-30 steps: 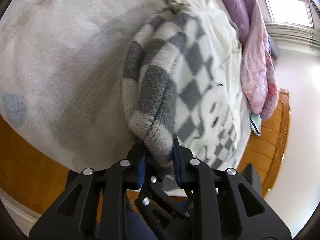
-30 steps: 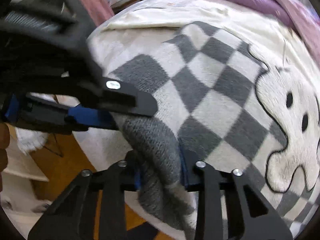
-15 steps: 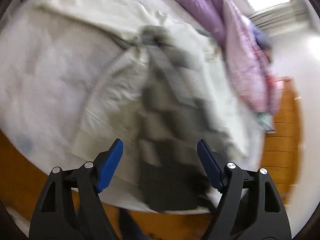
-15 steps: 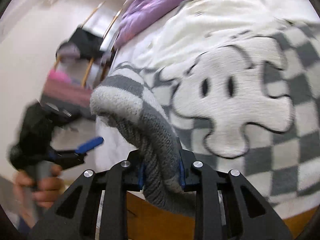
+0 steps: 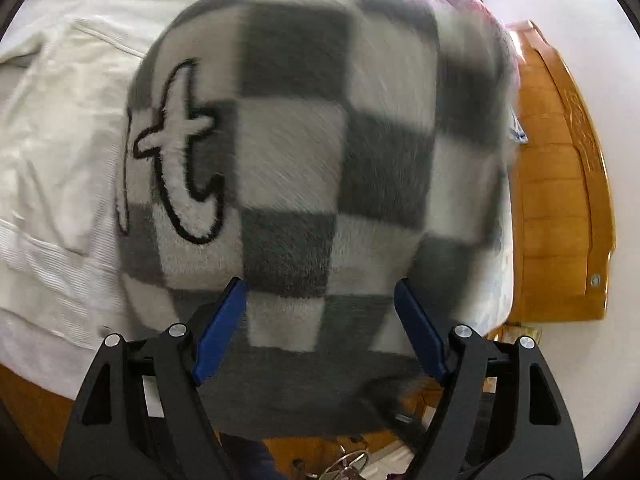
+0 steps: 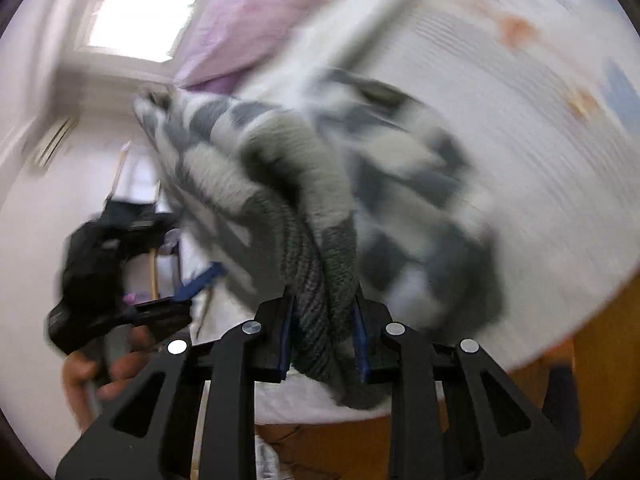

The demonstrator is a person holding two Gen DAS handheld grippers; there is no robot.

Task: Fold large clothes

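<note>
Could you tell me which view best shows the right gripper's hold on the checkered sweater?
The right wrist view: the right gripper clamps a bunched knit edge of the checkered sweater. The left wrist view shows only the sweater's spread front, not that grip.

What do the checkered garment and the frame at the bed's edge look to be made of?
Checkered garment: seems a soft knit, fuzzy brushed pile on its face, and a ribbed grey hem bunched in the right gripper. Bed frame: looks like wood under a glossy orange-brown varnish, with faint grain and carved trim.
</note>
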